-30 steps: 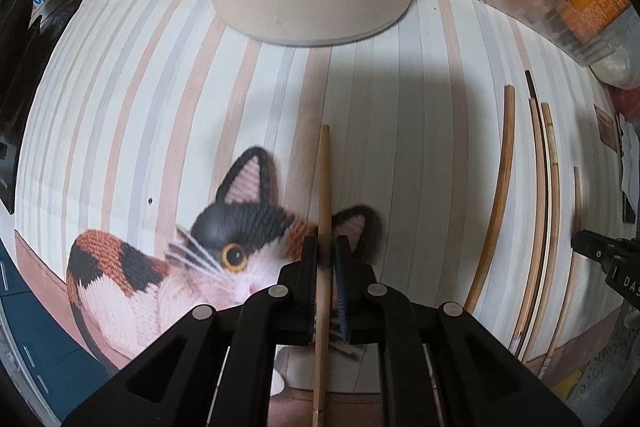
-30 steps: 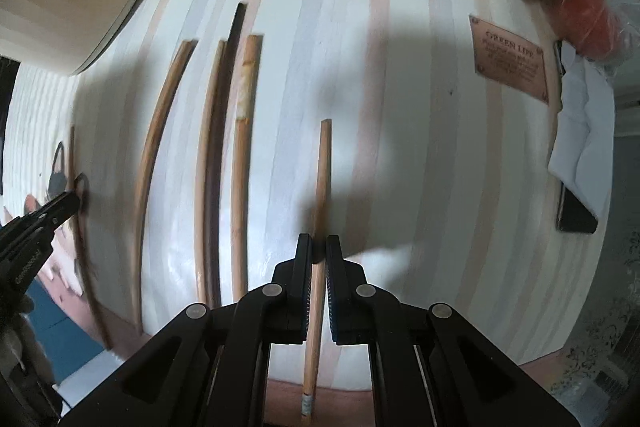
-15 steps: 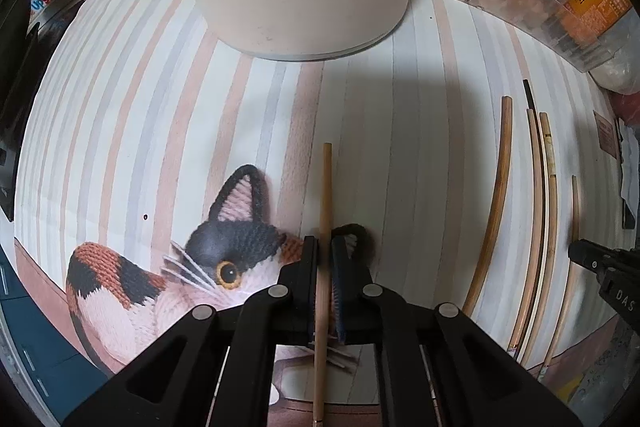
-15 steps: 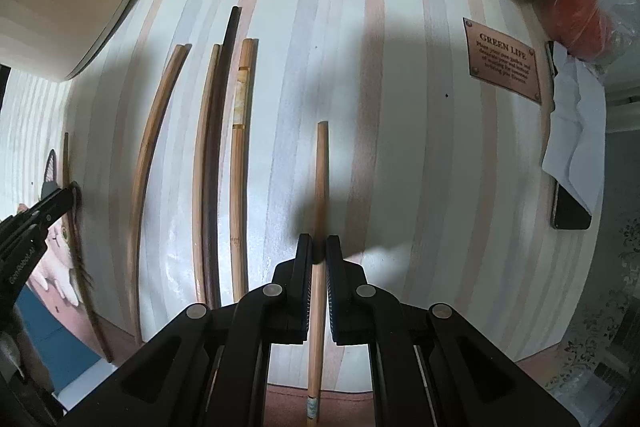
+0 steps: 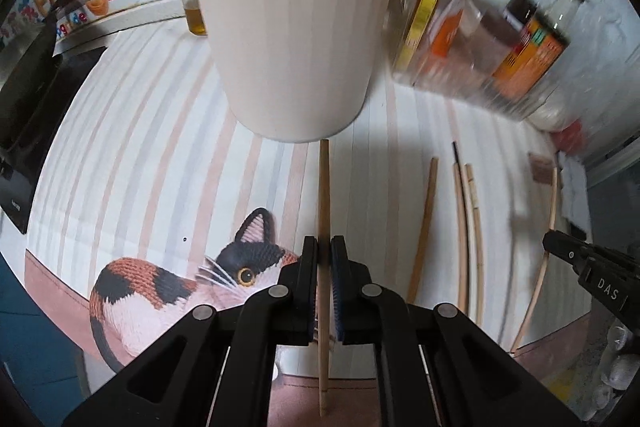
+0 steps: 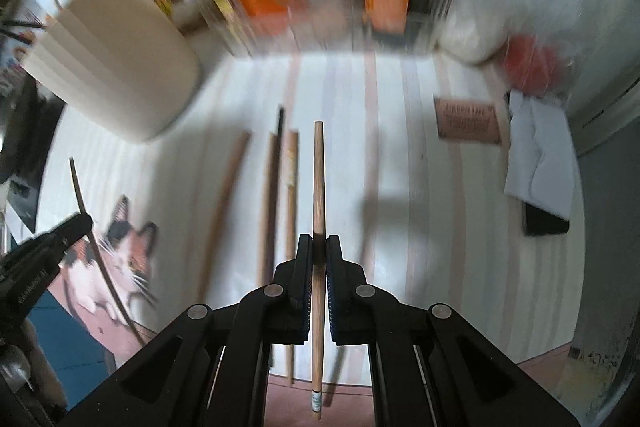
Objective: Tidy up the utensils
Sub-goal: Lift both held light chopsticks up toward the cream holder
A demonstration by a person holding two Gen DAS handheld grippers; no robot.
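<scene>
Both tongs are clamped on 1 chopstick each. The left tongs point(image 5: 324, 259) hold a chopstick point(image 5: 323, 195) lengthwise along the fingers, its far tip pointing at the base of the cream holder point(image 5: 296, 39) straight ahead and nearer this hand. The right tongs point(image 6: 319, 255) grip another chopstick point(image 6: 318, 179); 4 spare chopsticks point(image 6: 268, 207) lie on the desk point(image 6: 400, 187).

Striped tablecloth point(image 6: 400, 187) under loose chopsticks point(image 6: 289, 187), cream holder point(image 5: 296, 27), phone point(image 6: 546, 221).
</scene>
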